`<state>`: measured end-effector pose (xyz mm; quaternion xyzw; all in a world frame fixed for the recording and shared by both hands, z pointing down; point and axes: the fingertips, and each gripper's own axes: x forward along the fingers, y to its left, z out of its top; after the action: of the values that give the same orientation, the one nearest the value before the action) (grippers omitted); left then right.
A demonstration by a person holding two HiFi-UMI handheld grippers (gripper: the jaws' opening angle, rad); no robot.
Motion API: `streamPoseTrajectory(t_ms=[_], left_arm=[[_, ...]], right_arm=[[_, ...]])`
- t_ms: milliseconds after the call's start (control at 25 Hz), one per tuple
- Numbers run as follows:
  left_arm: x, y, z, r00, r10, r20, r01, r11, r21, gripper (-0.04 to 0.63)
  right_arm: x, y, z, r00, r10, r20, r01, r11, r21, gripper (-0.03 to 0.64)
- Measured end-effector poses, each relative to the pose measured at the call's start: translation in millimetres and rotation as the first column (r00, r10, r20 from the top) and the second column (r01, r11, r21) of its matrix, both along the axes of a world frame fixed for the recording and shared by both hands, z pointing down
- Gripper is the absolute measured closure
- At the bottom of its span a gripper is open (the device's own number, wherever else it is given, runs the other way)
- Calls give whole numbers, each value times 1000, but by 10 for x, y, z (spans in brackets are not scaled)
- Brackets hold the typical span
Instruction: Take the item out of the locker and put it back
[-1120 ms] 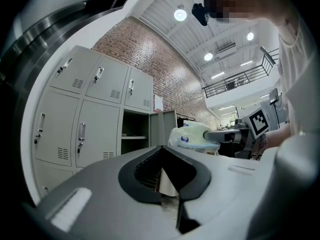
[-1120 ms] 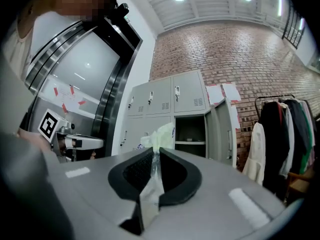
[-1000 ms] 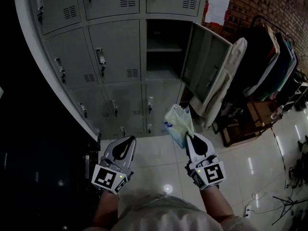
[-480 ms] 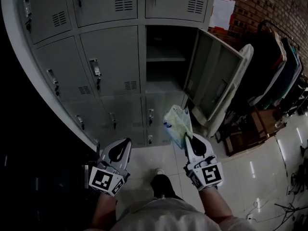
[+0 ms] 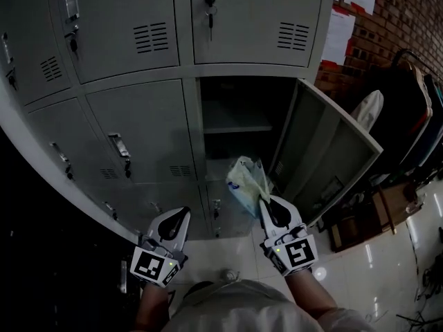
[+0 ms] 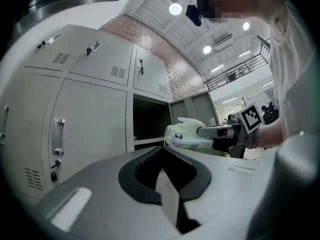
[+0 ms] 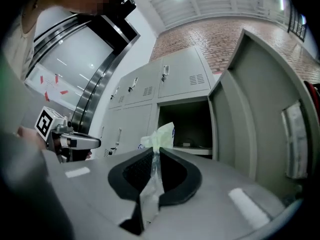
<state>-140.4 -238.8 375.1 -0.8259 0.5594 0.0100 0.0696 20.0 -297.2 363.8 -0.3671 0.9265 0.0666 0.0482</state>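
Pinched by a thin clear plastic edge between the closed tips of the right claw [image 5: 264,204]: a soft, crinkled pale-green plastic packet with blue print [image 5: 246,184]. Stands upright and bulging just past the tips. Ahead of the claw, facing the packet, the grey metal locker's open compartment [image 5: 237,109], dark inside, one shelf across it. Hinged grey door [image 5: 332,151] swung wide to the claw's right.

i can't make out the dark back of the open locker [image 5: 239,126], nor what fills the bag [image 5: 243,185] just before it.
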Motion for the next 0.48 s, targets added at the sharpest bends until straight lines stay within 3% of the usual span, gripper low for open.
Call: streamPoseTrajectory(t_ms=[320,480], left_arm=[[-145,-481,32,999,34,-8,-34,999,-27,594],[-141,-598,7,997,74,-8,-74,997,-24,594]], right_arm=[[-92,-520,99,998,56,-2,-56,997,-53,606],[-268,-943,-183,994,101,-48,-100,995,8,606]])
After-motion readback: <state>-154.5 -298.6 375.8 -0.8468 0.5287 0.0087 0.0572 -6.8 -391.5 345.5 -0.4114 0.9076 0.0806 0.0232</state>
